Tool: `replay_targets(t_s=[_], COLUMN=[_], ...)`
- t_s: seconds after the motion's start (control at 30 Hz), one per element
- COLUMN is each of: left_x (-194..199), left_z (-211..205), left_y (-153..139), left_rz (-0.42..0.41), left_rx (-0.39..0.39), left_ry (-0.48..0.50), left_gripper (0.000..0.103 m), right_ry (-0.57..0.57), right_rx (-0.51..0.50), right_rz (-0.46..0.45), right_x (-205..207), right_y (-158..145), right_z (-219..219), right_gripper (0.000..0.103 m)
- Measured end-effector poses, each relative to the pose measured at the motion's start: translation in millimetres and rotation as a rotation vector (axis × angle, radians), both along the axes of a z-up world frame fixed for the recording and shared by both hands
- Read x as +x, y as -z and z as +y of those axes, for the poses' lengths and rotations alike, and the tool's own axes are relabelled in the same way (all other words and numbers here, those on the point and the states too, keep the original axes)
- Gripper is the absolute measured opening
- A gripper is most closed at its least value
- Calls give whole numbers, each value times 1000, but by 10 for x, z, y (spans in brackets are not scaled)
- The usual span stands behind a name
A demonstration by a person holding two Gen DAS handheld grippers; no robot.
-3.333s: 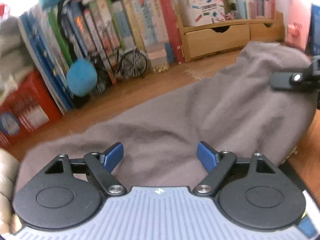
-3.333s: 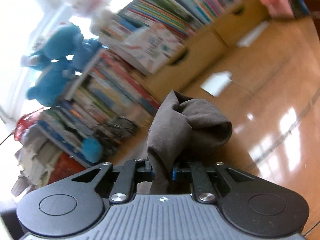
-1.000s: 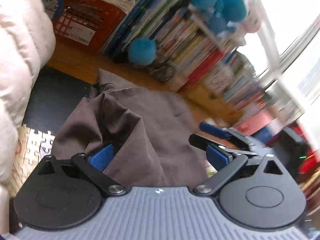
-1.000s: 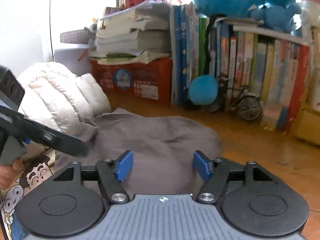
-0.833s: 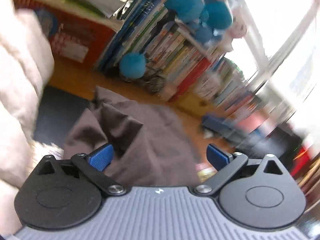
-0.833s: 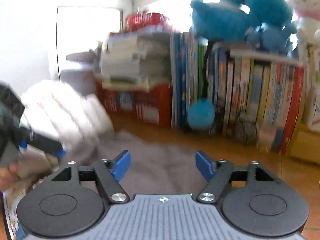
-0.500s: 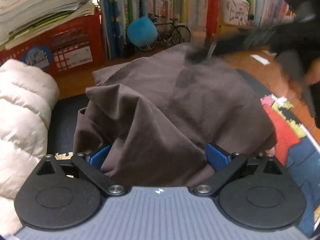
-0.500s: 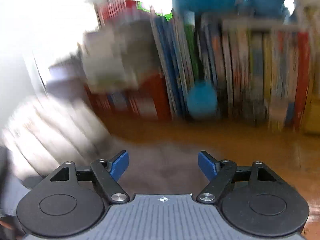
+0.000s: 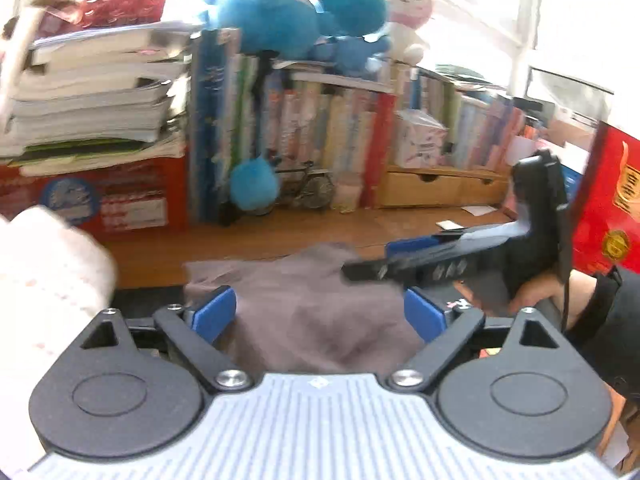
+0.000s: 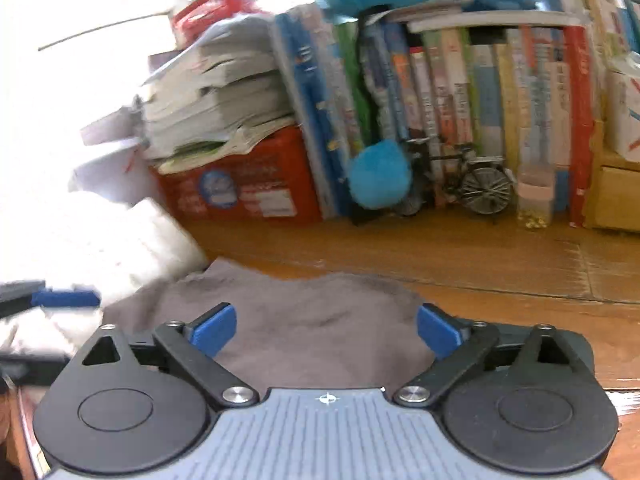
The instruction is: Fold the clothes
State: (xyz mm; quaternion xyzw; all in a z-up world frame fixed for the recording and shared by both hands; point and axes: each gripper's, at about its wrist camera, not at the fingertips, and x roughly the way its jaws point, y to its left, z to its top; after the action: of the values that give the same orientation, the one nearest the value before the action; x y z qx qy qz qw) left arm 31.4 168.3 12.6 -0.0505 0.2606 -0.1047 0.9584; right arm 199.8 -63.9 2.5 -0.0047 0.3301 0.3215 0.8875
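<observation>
Though framed by both pairs of blue pads, gripped by neither: crumpled grey-brown cloth garment (image 9: 308, 300) (image 10: 320, 304), heaped toward the near edge of the brown wooden worktop (image 10: 440, 256), far hem resting on bare wood. Pressed against a white quilted puffy jacket (image 10: 120, 248) on the side toward the worktop's left end.

Left gripper (image 9: 318, 313): jaws spread very wide, having just been closing a little, garment showing between the pads but no pad pressing on it. Nothing held.

Right gripper (image 10: 325, 332): jaws likewise spread wide, having just been opening, garment between them, pads clear of the fabric. Nothing held. Seen from the left wrist, reaching in low over the garment's right side, grasped by a hand (image 9: 532, 292) in a black sleeve (image 9: 608, 320).

Along the far edge of the worktop: a row of upright books (image 10: 460, 92), a red plastic crate (image 10: 240, 188) under a stack of papers, a round blue plush ball (image 10: 380, 176) and a small metal model bicycle (image 10: 472, 184) beside it. Well apart from the garment.
</observation>
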Motion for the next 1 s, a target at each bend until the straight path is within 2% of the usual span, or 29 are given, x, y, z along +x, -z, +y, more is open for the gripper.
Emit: replay_targets(t_s=[0.07,0.13,0.17,0.23,0.3,0.37,0.47,0.57,0.63,0.73,0.83,0.93,1.0], left_x=[161,289,329,355,383,374,385,356,305,201,108,30,-25], left_z=[-73,-70,-41,56,77,18,-164,-341,-443,-550,-662,-755,-805], left_y=[133,329,413,555,656,685,589,440,324,118,-65,-154,-149], left_rz=[58,126,151,180,207,202,205,187,163,123,102,79,71], left_rx=[29,20,1,-44,-20,25,130,189,199,158,152,168,181], left_ry=[-4,-1,-3,-14,-35,-33,-65,-123,-151,-149,-193,-238,-268], left_gripper=[95,96,97,95,95,95,95,96,96,102,103,103,103], right_ry=[-8,31,41,56,77,128,196,264,298,305,355,375,342], right_rx=[-87,-187,-192,-148,-55,-47,-139,-169,-138,-40,-13,16,42], right_rz=[-2,8,16,48,104,91,-33,-131,-163,-192,-212,-220,-230], right_x=[-26,-22,-14,18,68,40,-105,-264,-391,-657,-895,-1108,-1256], right_y=[59,195,259,336,347,250,10,-180,-275,-372,-418,-430,-422], right_z=[83,158,149,77,-49,-123,-148,-238,-360,-534,-631,-647,-633], right_gripper=[98,99,99,103,103,103,103,103,103,103,103,103,103])
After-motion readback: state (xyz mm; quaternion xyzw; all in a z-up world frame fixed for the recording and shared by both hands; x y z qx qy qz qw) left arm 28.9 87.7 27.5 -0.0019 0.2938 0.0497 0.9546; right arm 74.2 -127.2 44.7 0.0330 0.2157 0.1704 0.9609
